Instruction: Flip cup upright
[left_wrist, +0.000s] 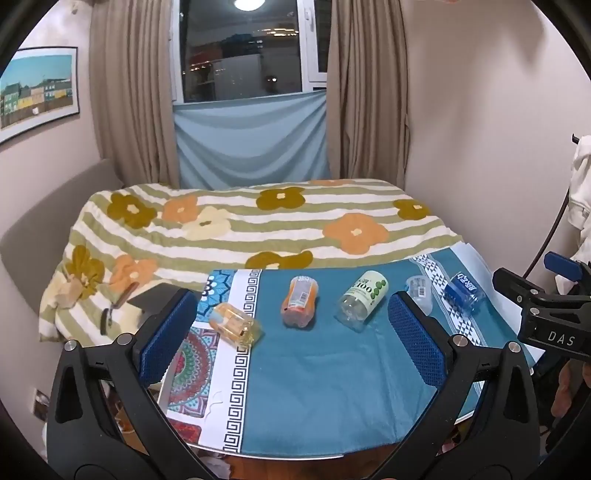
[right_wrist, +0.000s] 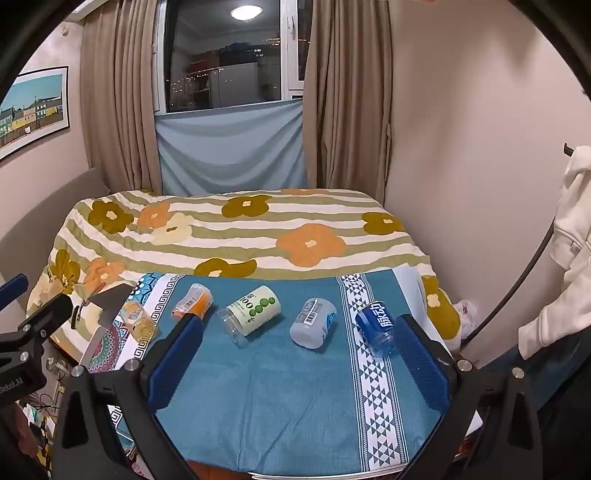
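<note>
In the lower part of each wrist view, both tools hang spread wide and empty above the near edge of the round surface covered in a blue patterned cloth (right_wrist: 295, 406): the left tool (left_wrist: 291, 332) at lower centre of its frame, the right tool (right_wrist: 299, 354) likewise, probably held back to survey the row before choosing.

Mid-frame, five cut-down plastic bottle cups lie on their sides in a line, spaced apart, likely so each can be gripped alone. From left: a clear yellow-tinted cup (left_wrist: 236, 323), an orange-labelled cup (left_wrist: 300, 301), a white cup with green dots (right_wrist: 253, 312), a grey-labelled clear cup (right_wrist: 313, 323) and a blue-labelled cup (right_wrist: 378, 325), nearest the right tool. None stands upright yet.

Beyond, a flowered striped bedspread (right_wrist: 240, 236) fills the upper middle.
</note>
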